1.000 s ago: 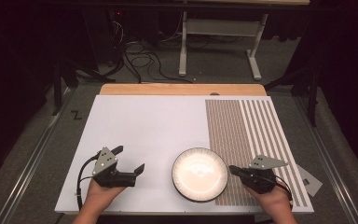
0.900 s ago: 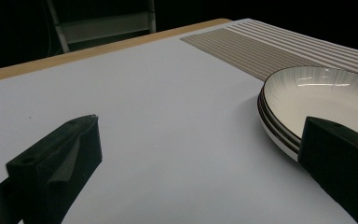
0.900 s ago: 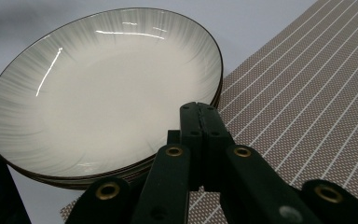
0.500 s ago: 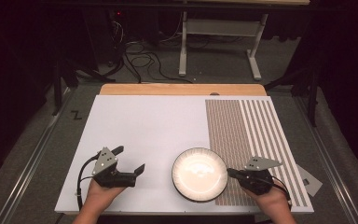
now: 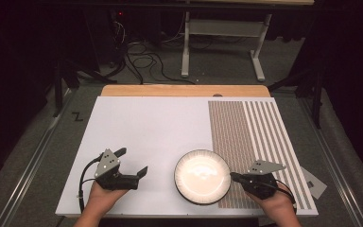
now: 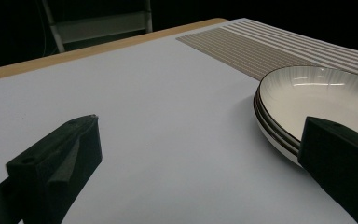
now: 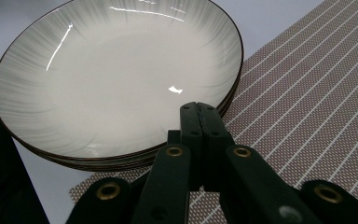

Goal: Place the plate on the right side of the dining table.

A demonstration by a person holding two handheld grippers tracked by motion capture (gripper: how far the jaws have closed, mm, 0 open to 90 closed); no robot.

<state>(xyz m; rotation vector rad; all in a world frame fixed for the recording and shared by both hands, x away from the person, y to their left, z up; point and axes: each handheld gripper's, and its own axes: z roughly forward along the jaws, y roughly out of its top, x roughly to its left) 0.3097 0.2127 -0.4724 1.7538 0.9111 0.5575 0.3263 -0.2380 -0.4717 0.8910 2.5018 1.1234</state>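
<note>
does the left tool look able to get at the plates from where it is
Probably yes. The left tool stands open beside the stacked plates, with bare white mat between them. The right tool is shut at the far rim, not in the way.

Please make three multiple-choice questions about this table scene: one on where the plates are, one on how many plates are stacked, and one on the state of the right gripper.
1. Where do the plates lie?
A. Partly on the striped mat
B. At the far wooden edge
C. Left of the left gripper

2. How many plates are stacked?
A. One
B. At least two
C. None

3. How are the right gripper's fingers?
A. Wide open
B. Shut, at the plates' rim
C. Holding a cup

Answers:
1 A, since the stack overlaps the mat's left edge.
2 B, since the left gripper view shows more than one dark rim.
3 B, since the fingers meet with no gap in the right gripper view.
</note>
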